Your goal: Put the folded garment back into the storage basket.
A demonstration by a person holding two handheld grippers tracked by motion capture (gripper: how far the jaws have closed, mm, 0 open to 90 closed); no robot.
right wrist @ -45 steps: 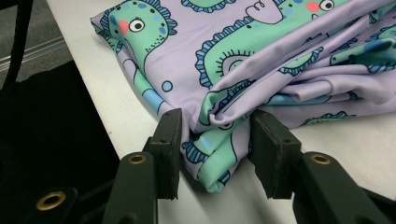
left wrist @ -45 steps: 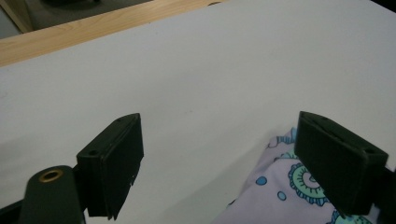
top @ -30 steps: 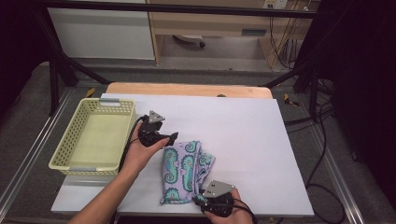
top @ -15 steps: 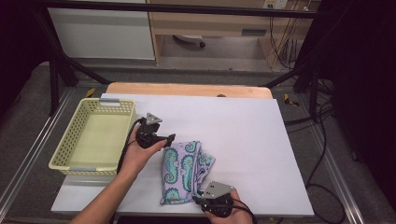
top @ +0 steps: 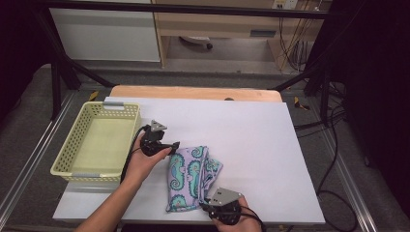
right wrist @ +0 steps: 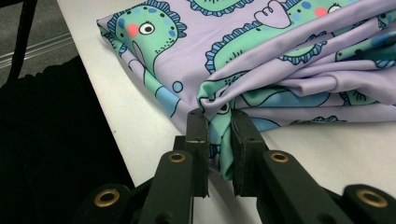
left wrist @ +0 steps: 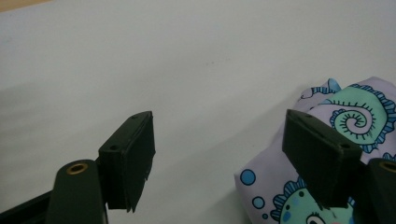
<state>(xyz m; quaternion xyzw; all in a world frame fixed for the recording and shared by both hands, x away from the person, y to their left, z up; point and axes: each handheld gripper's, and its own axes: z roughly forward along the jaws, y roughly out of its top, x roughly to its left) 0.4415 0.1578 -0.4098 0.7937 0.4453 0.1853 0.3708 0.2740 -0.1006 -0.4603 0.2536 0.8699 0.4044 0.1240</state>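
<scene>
Near the front edge of the white worktop (top: 270, 145), between both hands: a folded lilac cloth printed with teal seahorses (top: 191, 176), well apart from the pale yellow plastic mesh basket (top: 72, 171) at the left. Right tool (top: 205, 205) clamped almost fully closed on a bunched fold at the cloth's near corner, with fabric squeezed between the pads. Left tool (top: 170, 145) at the far left corner of the cloth, jaws fairly wide and just now closing a little, with nothing pressed between them; one jaw over the cloth's edge, the other over bare worktop.

Likely trouble from here:
- Layers peeling apart on lifting, since the right grip seems to catch only some of the stack.
- A miss or a thin nip on the left if closed as placed, leaving that corner hanging and the fold sagging sideways.
- Dragging the smooth fabric across the worktop, or off the front edge close to the right hand, through uneven pulling at the two corners.

As to looks: thin, smooth, seemingly stretchy fabric, folded into several layers. Roughly oblong, longer front to back, rumpled along the right side with loose folds spilling out. Printed with curled tails, pink cheeks, blue-fringed fins and small blue bubbles on a lilac ground. Limp, judging by the creases, and unlikely to hold shape once raised.
</scene>
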